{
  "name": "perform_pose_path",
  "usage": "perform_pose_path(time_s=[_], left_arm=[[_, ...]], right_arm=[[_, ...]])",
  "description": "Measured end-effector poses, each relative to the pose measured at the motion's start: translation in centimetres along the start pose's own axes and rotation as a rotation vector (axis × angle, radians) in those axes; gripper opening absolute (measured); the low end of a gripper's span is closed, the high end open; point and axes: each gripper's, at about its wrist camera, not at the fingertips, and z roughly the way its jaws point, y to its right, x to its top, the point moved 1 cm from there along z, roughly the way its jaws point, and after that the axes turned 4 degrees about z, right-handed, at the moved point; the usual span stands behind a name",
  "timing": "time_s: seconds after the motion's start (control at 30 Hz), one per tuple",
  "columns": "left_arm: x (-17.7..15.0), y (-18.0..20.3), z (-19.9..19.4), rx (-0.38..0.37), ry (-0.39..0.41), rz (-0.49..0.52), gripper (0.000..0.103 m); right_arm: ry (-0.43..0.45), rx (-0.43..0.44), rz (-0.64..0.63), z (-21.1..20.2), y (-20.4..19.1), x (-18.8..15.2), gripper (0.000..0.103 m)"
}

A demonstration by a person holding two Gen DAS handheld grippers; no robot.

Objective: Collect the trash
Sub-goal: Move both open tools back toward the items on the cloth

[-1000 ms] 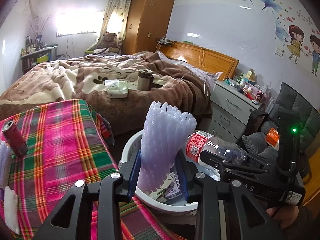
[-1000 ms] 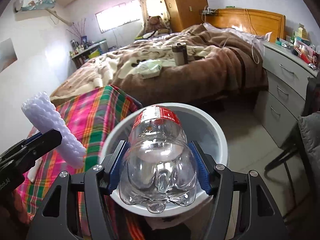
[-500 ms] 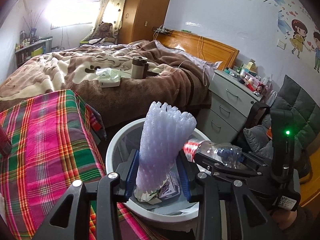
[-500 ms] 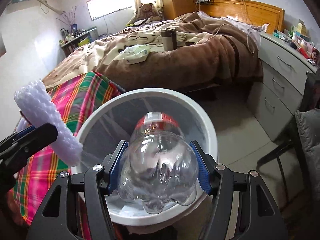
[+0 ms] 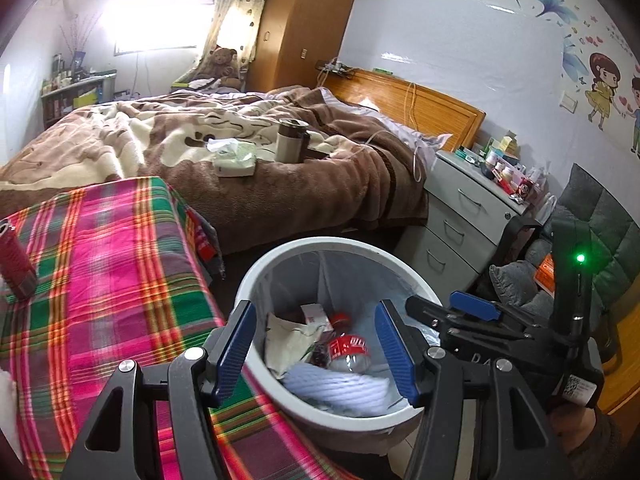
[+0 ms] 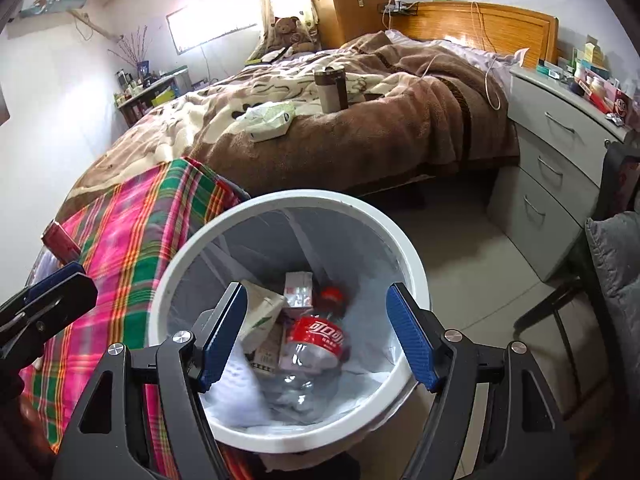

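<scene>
A white trash bin stands beside the plaid-covered table. Inside lie a clear plastic bottle with a red label, a white foam piece, paper and small cartons. My left gripper is open and empty over the bin's near rim. My right gripper is open and empty above the bin; it also shows in the left wrist view. A red can stands on the table.
The table with the pink and green plaid cloth is left of the bin. A bed with a brown blanket holds a tissue pack and a thermos. A grey drawer unit and a chair stand on the right.
Both grippers opened. The foam piece left my left gripper and the bottle left my right gripper; both now lie in the bin.
</scene>
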Motion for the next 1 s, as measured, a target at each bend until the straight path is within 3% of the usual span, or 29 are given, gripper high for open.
perform_pose_path(time_s=[0.4,1.0], left_arm=[[-0.5,-3.1,-4.5,0.072,0.055,-0.038,0.061],[-2.9,-8.9,-10.4,0.211,0.109,-0.092,0.061]], right_arm=[[0.051,0.047,-0.04,-1.2,-3.3,0.1,0.074],[0.086,0.188,-0.149,-1.8,-10.3,-0.5,0.074]])
